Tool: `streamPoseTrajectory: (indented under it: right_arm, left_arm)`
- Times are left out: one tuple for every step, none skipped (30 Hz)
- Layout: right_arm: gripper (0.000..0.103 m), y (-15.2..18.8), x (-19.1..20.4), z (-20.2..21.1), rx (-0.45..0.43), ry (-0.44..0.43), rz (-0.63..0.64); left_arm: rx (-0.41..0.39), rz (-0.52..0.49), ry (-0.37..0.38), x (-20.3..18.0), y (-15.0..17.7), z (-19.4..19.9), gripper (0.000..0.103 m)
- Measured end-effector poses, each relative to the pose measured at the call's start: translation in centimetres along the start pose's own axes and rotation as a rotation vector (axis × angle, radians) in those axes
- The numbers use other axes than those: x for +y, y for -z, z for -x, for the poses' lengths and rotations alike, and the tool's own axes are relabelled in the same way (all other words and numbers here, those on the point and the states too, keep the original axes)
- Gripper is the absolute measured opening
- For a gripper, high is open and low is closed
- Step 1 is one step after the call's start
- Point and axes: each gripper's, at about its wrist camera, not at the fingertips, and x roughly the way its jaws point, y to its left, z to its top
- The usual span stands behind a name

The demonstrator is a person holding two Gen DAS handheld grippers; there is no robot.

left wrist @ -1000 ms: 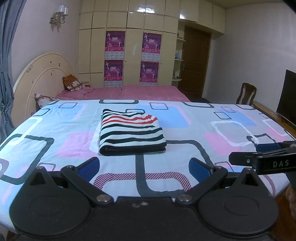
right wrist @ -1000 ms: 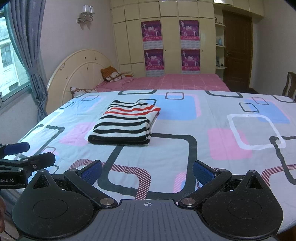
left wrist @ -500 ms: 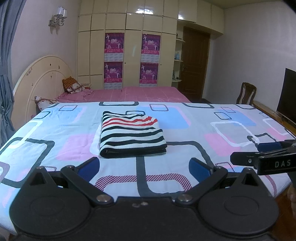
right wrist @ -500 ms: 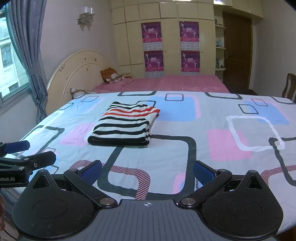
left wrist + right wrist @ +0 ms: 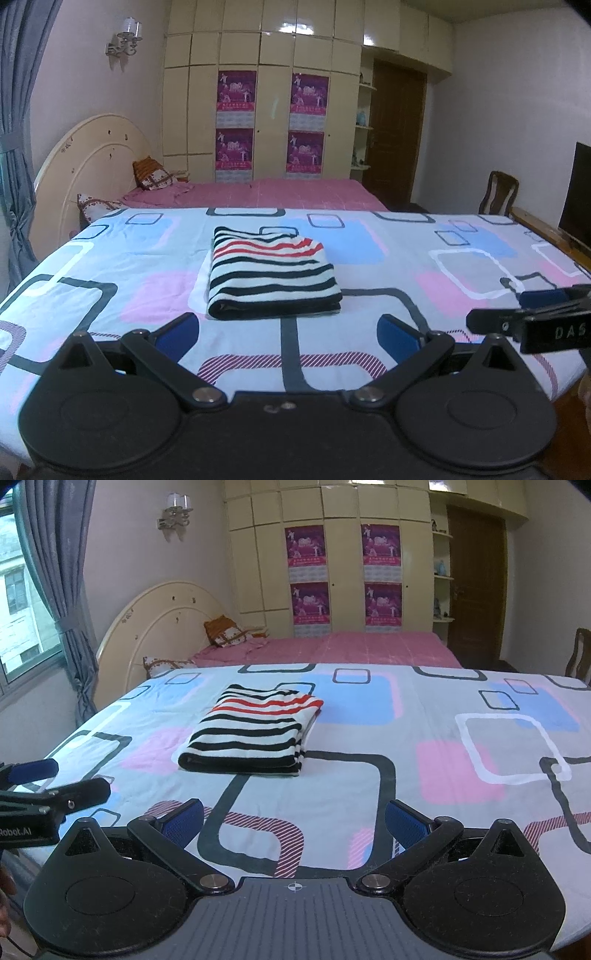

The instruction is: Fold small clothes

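Observation:
A striped garment [image 5: 271, 275], white with black and red stripes, lies folded into a neat rectangle on the patterned bed sheet [image 5: 388, 273]. It also shows in the right wrist view [image 5: 251, 731]. My left gripper [image 5: 288, 334] is open and empty, held back at the near edge of the bed, apart from the garment. My right gripper [image 5: 295, 821] is open and empty, also at the near edge. Each gripper shows in the other's view: the right one [image 5: 532, 314] at the right, the left one [image 5: 44, 786] at the left.
A pink bed [image 5: 258, 192] with pillows [image 5: 151, 175] and a round headboard [image 5: 88, 166] stands behind. Wardrobes [image 5: 273, 110] line the back wall. A chair [image 5: 498, 192] and a dark screen [image 5: 574, 195] stand at the right; a curtain [image 5: 62, 590] and window at the left.
Both grippers have drawn back and risen slightly; the garment sits a little lower in view. It has not moved on the sheet. Both grippers stay open.

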Motion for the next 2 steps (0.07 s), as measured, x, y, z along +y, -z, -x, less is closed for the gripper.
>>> streamPoseTrajectory:
  right_arm:
    - [0.103, 0.01, 0.04, 0.00, 0.001, -0.002, 0.002]
    - [0.103, 0.02, 0.03, 0.00, 0.002, -0.005, 0.004]
  left_arm:
    - [0.002, 0.005, 0.008, 0.03, -0.04, -0.01, 0.103]
    - [0.005, 0.008, 0.011, 0.02, -0.07, -0.04, 0.103]
